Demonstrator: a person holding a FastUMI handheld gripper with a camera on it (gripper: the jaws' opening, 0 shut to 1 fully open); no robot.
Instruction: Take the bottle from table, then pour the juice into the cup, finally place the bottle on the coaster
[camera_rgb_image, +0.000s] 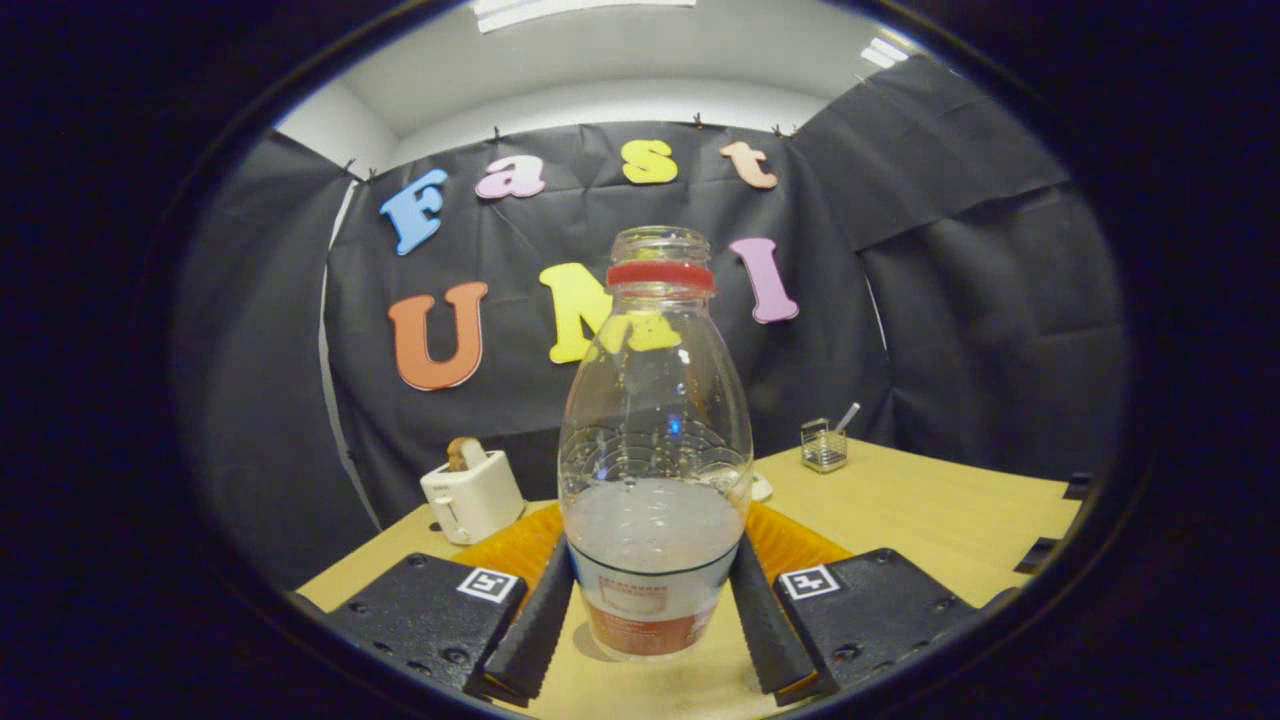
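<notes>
Bottle: We see a clear plastic bottle (655, 440) standing straight up between the two fingers. It has no cap on, and a red ring goes around its neck.
Juice: A pale, cloudy drink fills the low part of the bottle. The top part is see-through and holds no drink.
Label: A band with a red part wraps the bottom of the bottle. We cannot read it.
Where the bottle is: Its bottom looks like it sits on the tan table (950, 520), but we cannot be sure it touches.
Claw: The gripper (655, 625) is clenched on the bottle. One finger (535, 625) presses on one side of it, and the other finger presses on the other side, low down by the label.
Orange thing: Something orange and ridged (790, 540) lies flat on the table just behind the bottle. It peeks out on both sides. We cannot tell what it is.
Toaster: A white toaster (472, 497) sits farther back on the table, to one side. A slice of bread (462, 453) sticks up out of it.
Basket: A small wire basket (823, 447) stands far back on the other side, with a thin stick poking out of it.
</notes>
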